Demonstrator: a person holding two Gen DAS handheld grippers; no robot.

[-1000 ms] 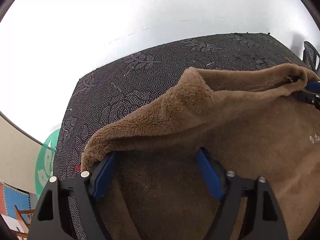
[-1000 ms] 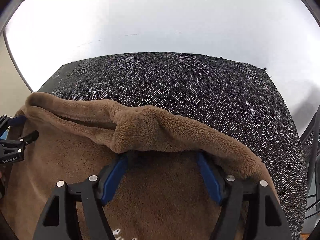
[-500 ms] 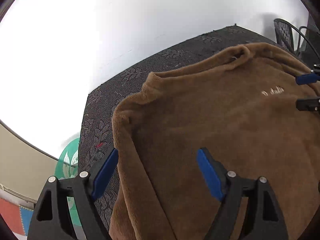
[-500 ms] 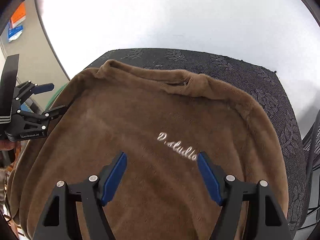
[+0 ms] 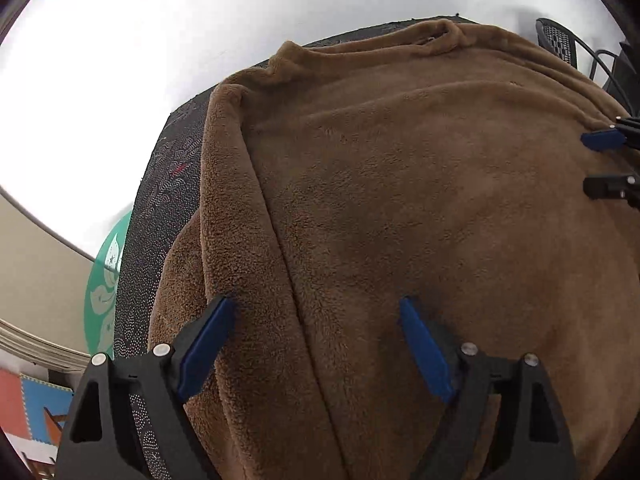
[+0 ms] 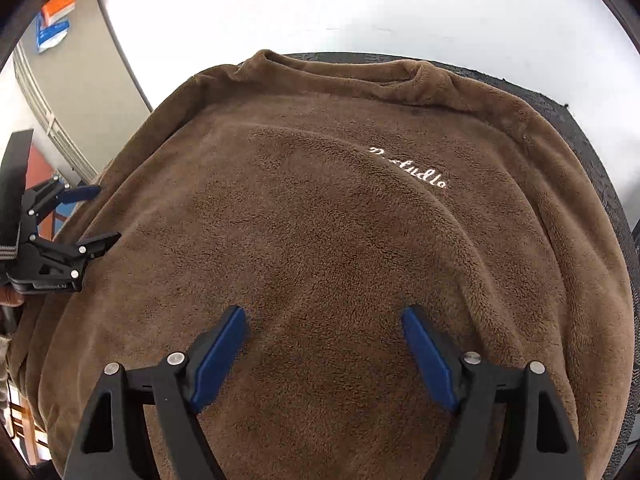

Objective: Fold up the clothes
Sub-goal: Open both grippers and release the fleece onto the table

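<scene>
Dotted tablecloth (image 5: 160,208) under script-embroidered sweater (image 6: 320,240)

Looking like a home or play-area room, can't say which for sure. Dotted dark tablecloth (image 5: 160,208) is covering the table, coloured foam floor tiles (image 5: 24,408) are showing bottom left, mesh chair (image 5: 558,42) is sitting by a plain white wall (image 6: 320,0).
</scene>
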